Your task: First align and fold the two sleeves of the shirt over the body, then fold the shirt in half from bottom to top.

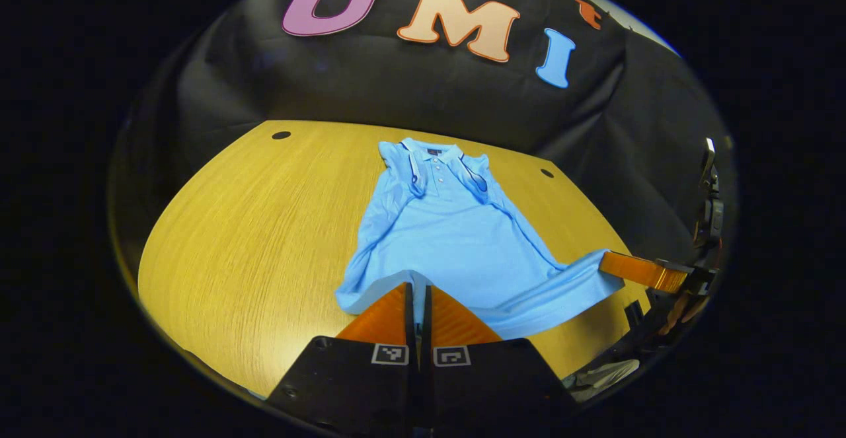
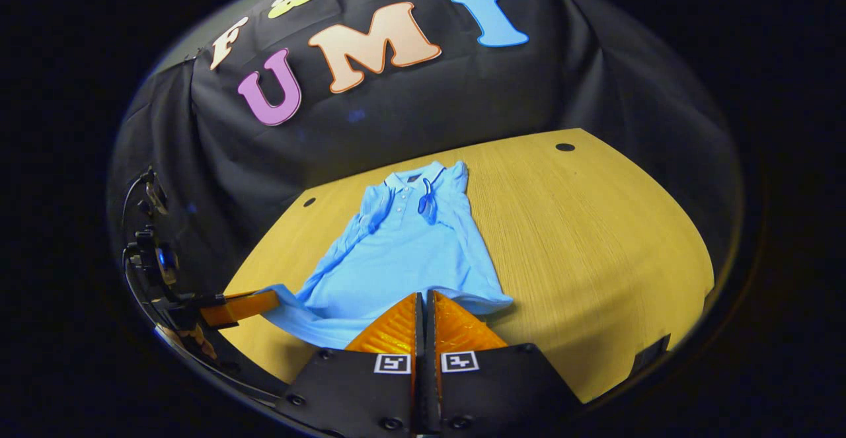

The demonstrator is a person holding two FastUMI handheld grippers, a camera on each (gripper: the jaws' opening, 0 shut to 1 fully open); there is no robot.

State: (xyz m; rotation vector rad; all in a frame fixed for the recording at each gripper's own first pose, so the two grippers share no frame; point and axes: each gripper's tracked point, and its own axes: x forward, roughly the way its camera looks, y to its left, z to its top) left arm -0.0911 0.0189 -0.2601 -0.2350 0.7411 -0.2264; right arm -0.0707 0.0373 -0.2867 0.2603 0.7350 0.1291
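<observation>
A light blue polo shirt point(image 1: 456, 240) lies on the wooden table point(image 1: 251, 240), collar point(image 1: 433, 152) at the far end and both sleeves folded in over the body. In the left gripper view, my left gripper point(image 1: 418, 287) is shut on the near hem towards one bottom corner. The right gripper point(image 1: 605, 261) pinches the other hem corner farther right. In the right gripper view, my right gripper point(image 2: 425, 294) is shut on the hem of the shirt point(image 2: 396, 259), and the left gripper point(image 2: 274, 298) holds the opposite corner at the left. The hem between them looks slightly raised.
The table point(image 2: 595, 240) has small dark holes near its far corners point(image 1: 281, 135) point(image 1: 546, 174) point(image 2: 565, 147). A hand point(image 1: 681, 309) holds the right gripper at the table's near edge. Black cloth walls rise behind the table.
</observation>
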